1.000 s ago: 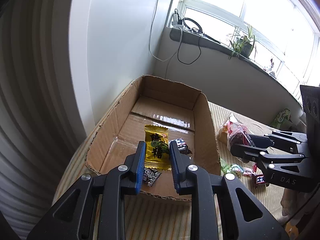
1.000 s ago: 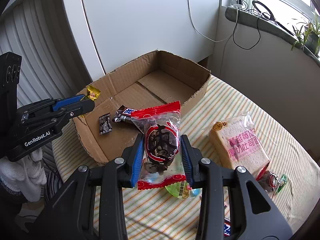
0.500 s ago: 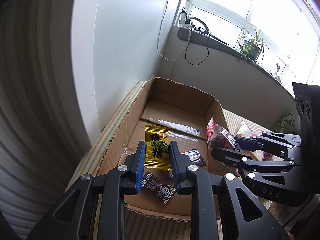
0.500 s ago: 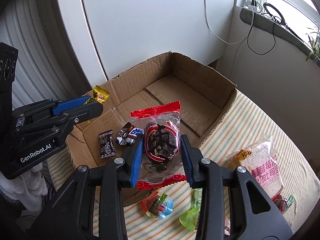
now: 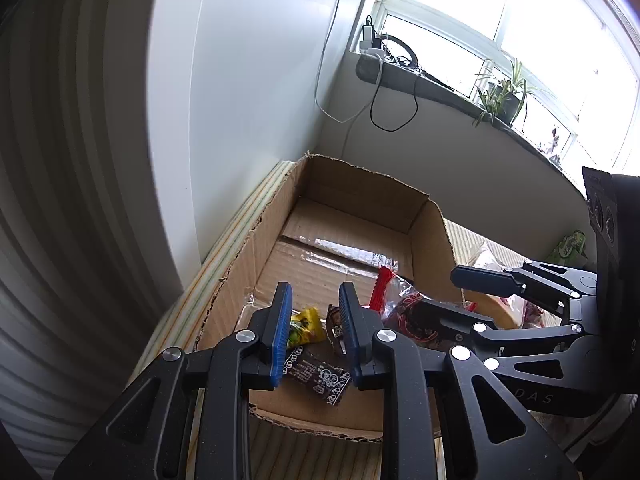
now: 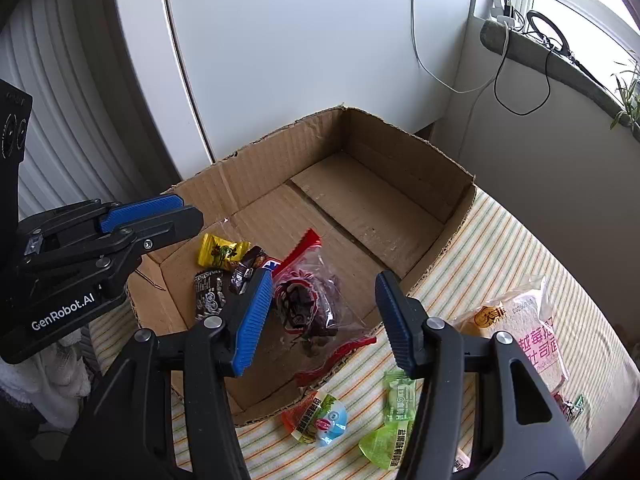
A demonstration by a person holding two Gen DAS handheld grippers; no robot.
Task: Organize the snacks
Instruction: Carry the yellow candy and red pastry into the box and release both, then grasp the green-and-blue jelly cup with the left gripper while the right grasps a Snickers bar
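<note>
Where grippers (image 6: 320, 316) held snacks (image 6: 308, 304), now released

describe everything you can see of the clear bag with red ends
The clear bag is see-through plastic with red crimped strips at both ends and dark brown pieces inside behind a red and black printed label. It lies slack and crumpled in the cardboard box, its near red end draped over the box's front edge. It lies between the open right tongs, apparently free of them.

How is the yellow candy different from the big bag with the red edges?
The yellow candy is small and opaque; the red-edged bag is much larger and clear, showing dark snacks inside. The candy lies flat on the cardboard box floor; the bag's end hangs over the box rim. Both are in the box, ungripped.
</note>
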